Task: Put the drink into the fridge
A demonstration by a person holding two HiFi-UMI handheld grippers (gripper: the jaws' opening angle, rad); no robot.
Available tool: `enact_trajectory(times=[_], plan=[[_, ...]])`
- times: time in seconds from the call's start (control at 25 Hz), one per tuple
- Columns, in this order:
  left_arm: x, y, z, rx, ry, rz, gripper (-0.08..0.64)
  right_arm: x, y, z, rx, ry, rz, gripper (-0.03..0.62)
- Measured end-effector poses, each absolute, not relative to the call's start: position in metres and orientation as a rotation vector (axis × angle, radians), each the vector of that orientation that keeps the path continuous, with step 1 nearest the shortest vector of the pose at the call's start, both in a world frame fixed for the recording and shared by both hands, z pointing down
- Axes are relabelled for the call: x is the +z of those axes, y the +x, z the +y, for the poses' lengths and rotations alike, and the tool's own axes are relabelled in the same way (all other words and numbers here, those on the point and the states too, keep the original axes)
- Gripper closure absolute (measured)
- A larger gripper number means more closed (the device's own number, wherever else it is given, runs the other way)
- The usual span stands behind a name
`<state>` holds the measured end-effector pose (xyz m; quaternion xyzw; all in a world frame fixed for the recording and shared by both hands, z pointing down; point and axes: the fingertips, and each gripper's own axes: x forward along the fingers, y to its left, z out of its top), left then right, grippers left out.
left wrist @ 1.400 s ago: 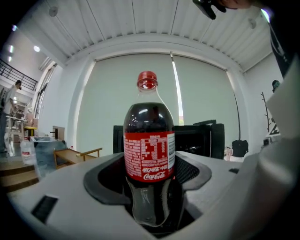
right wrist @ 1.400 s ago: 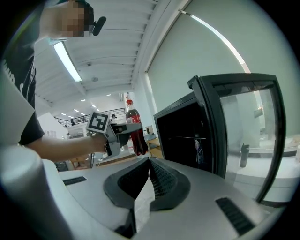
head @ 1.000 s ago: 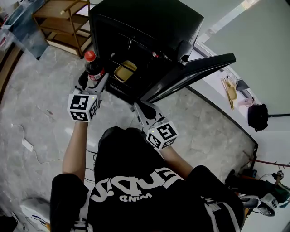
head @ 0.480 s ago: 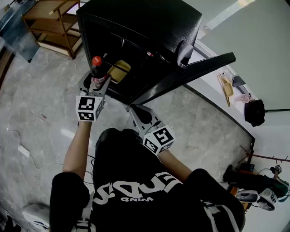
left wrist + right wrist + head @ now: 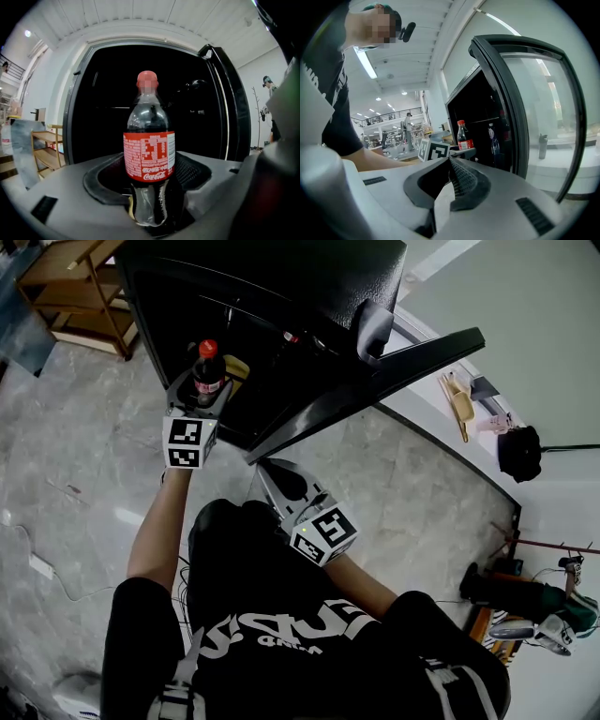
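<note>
Drink bottle [image 5: 149, 154] upright, pinched low down by the left gripper [image 5: 200, 399], right at the open front edge of the fridge [image 5: 281, 282]. Right gripper [image 5: 452, 171] pressed together, empty, below the open door [image 5: 403, 367].

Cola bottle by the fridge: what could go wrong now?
1. The left gripper holds the cola bottle low down, so its tall top might tip or slip on the way in.
2. The fridge has another bottle inside, and the cola could bump it.
3. The door stands open, and the right gripper is shut and away from it, so the door might swing in.
</note>
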<state>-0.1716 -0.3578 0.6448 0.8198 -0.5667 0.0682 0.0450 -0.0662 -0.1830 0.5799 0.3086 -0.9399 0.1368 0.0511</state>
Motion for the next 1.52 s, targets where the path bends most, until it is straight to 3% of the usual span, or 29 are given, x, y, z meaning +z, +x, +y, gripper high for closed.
enact_trajectory(times=[0.92, 1.52], plan=[[0.698, -0.123, -0.475, 0.180, 2.566, -1.672, 0.249, 0.612, -0.054, -0.192, 0.422, 0.996, -2.831, 0.569], [0.699, -0.116, -0.484, 0.176, 2.608, -1.644, 0.247, 0.614, -0.049, -0.189, 0.424, 1.008, -2.791, 0.569]])
